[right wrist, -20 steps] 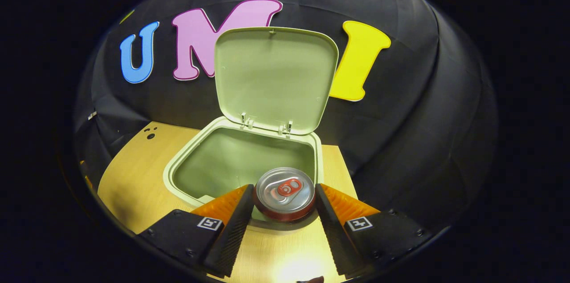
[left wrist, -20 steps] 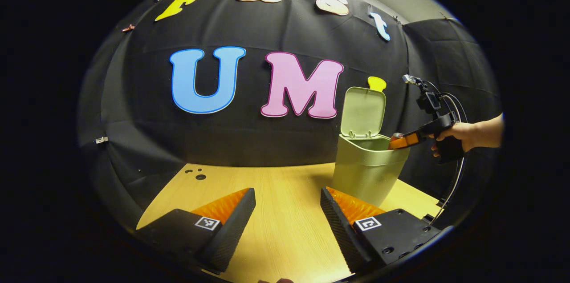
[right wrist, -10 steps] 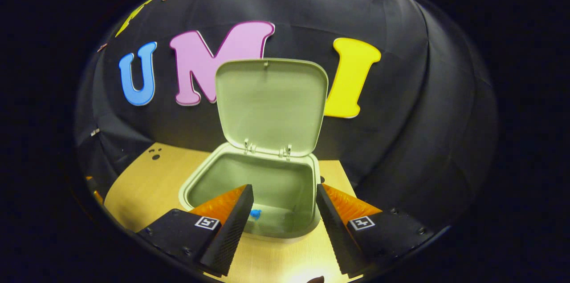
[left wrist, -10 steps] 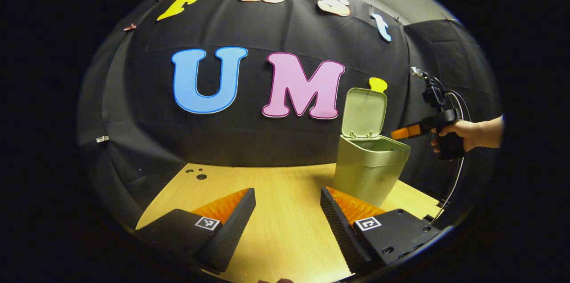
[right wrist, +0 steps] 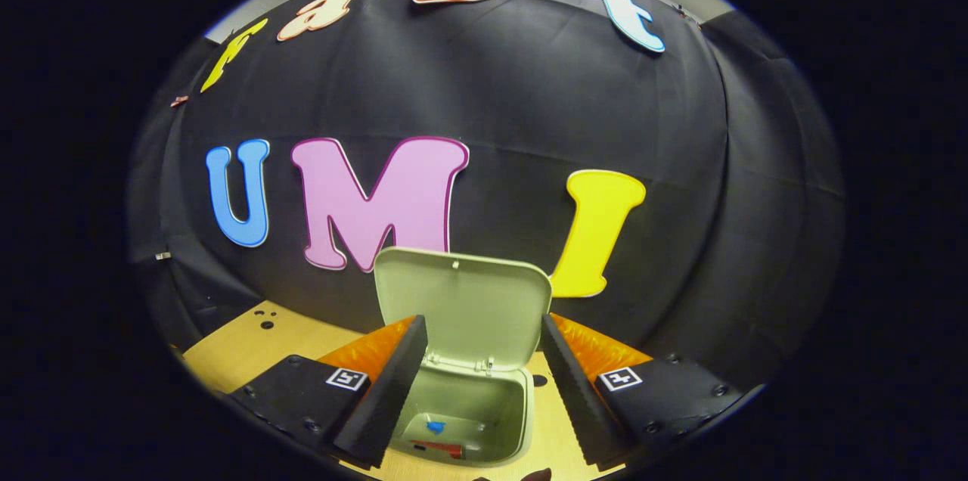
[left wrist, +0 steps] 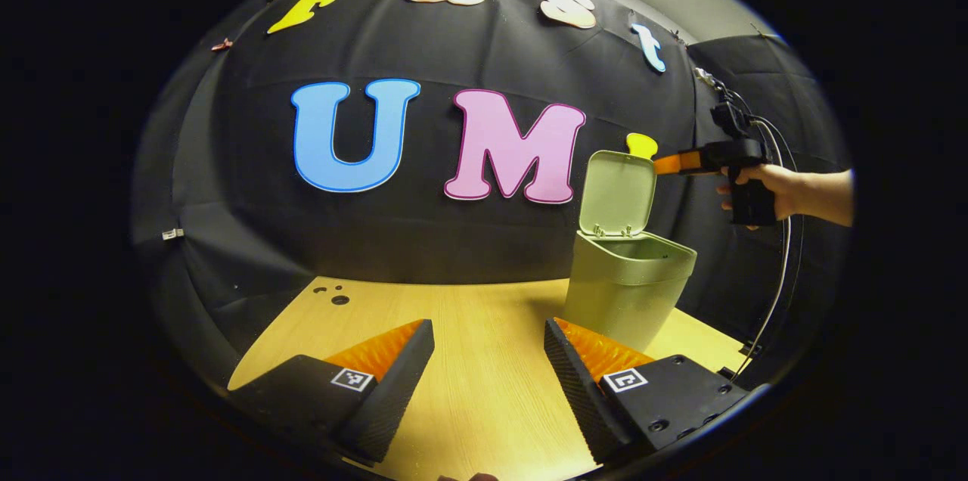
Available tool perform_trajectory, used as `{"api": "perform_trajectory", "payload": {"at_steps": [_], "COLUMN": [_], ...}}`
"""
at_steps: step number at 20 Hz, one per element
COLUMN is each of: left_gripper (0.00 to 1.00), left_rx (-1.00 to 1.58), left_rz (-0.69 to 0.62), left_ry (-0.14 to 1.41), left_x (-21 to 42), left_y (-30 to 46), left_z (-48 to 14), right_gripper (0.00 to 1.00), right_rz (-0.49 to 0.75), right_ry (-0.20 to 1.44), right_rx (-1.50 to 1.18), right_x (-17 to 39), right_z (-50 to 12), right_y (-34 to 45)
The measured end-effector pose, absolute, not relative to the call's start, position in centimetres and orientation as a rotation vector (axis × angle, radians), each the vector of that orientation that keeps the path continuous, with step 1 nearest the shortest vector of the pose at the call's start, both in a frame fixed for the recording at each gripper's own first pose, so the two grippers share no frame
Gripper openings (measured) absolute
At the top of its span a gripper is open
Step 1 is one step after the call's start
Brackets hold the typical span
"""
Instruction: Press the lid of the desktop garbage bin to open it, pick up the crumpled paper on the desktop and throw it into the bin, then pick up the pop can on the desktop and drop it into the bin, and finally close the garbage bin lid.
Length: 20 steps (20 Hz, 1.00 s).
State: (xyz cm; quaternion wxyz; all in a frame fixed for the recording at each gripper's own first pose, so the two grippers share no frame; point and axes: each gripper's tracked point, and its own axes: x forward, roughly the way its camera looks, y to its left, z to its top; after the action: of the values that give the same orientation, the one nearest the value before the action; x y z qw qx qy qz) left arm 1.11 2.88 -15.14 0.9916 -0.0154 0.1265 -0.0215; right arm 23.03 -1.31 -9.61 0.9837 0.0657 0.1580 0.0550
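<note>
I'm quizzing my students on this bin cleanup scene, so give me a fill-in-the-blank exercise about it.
1. The bin's lid stands ____.
2. Both fingers of the right claw are spread apart, so it is ____.
3. The left claw hovers over the wooden ____.
4. The right claw is raised level with the lid's ____ edge.

Missing words: open; open; table; top

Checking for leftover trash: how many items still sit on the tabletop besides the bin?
0. The table bears just the open bin; a red item lies inside it. Some tabletop may be hidden.
</note>
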Motion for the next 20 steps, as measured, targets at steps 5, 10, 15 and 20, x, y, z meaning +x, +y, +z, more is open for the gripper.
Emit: {"api": "perform_trajectory", "payload": {"at_steps": [5,10,15,20], "left_gripper": [0.94,0.94,0.94,0.94], "left_rx": [-0.041,-0.043,-0.045,-0.038], "left_rz": [-0.018,0.005,0.023,0.014], "left_ry": [0.256,0.253,0.258,0.261], "left_x": [0.9,0.8,0.9,1.0], "left_y": [3.4,4.1,4.3,3.9], "left_z": [-15.3,-15.2,-15.3,-15.2], "right_gripper": [0.97,0.97,0.98,0.98], "right_rz": [0.106,0.083,0.052,0.070], "right_ry": [0.253,0.238,0.283,0.305], "right_rx": [0.161,0.179,0.223,0.193], "right_x": [26.5,29.6,32.2,31.9], "right_z": [-7.0,-6.8,-8.7,-9.4], "right_y": [-0.7,-0.8,-1.1,-0.8]}}
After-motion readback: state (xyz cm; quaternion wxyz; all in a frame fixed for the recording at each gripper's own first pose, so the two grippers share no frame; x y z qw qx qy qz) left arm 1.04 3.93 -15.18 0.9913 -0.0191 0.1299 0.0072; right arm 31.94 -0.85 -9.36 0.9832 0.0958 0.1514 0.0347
